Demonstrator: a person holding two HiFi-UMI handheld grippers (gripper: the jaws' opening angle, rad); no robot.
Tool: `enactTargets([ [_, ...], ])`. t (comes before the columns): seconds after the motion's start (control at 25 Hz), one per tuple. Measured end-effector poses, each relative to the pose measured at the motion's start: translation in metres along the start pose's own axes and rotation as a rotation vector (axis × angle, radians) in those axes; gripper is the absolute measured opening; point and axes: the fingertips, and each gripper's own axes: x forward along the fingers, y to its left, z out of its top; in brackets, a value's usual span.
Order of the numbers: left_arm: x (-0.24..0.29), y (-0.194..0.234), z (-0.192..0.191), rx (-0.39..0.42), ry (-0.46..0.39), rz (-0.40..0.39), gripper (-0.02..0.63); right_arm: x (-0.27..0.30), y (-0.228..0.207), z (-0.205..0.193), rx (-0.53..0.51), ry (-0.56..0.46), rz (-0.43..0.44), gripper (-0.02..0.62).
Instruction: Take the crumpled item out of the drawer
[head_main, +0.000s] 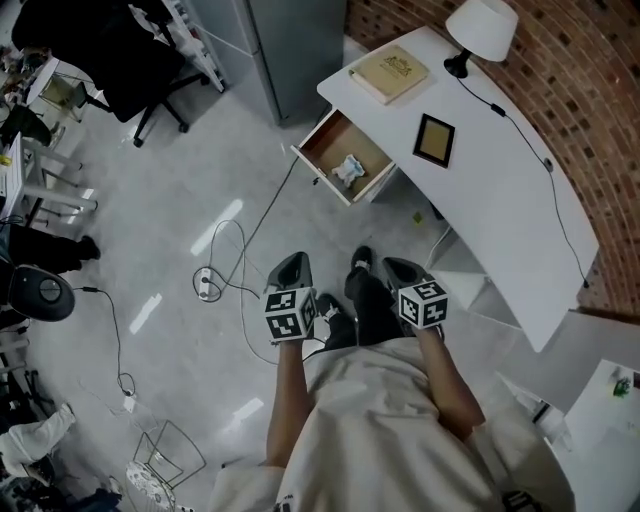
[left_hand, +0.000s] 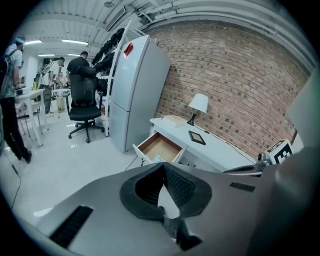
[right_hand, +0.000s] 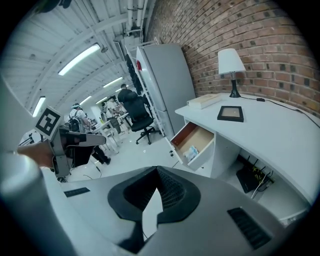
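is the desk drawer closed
No, the drawer stands pulled out from the white desk, with the crumpled item lying inside it.

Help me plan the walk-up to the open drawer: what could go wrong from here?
1. A cable loops across the floor between the person's feet and the drawer; a step could snag it.
2. The left hand-held gripper and the right hand-held gripper are both shut; reaching in like that would likely just shove the crumpled item aside.
3. The drawer juts out from the desk, so a leg could bump it.
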Motion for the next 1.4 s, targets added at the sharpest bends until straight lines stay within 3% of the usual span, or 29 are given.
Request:
enactTargets([
  [0.36,0.045,0.032,0.016,-0.005,0.066,0.018,0.015,0.065,-0.013,0.033,-0.063,0.066,0.015,0.025],
  [0.6,0.103,0.035,0.03,0.029,0.143,-0.038,0.015,0.12,-0.037,0.061,-0.118,0.122,0.005,0.025],
  [0.84,0.165,0.033,0.039,0.05,0.218,-0.111,0.015,0.171,-0.066,0.077,-0.108,0.158,-0.011,0.025],
  [1.16,0.23,0.04,0.046,0.128,0.287,-0.165,0.015,0.232,-0.102,0.079,-0.082,0.201,-0.021,0.025],
  [1.4,0.261,0.044,0.043,0.147,0.324,-0.187,0.015,0.26,-0.12,0.067,-0.159,0.278,-0.007,0.025],
])
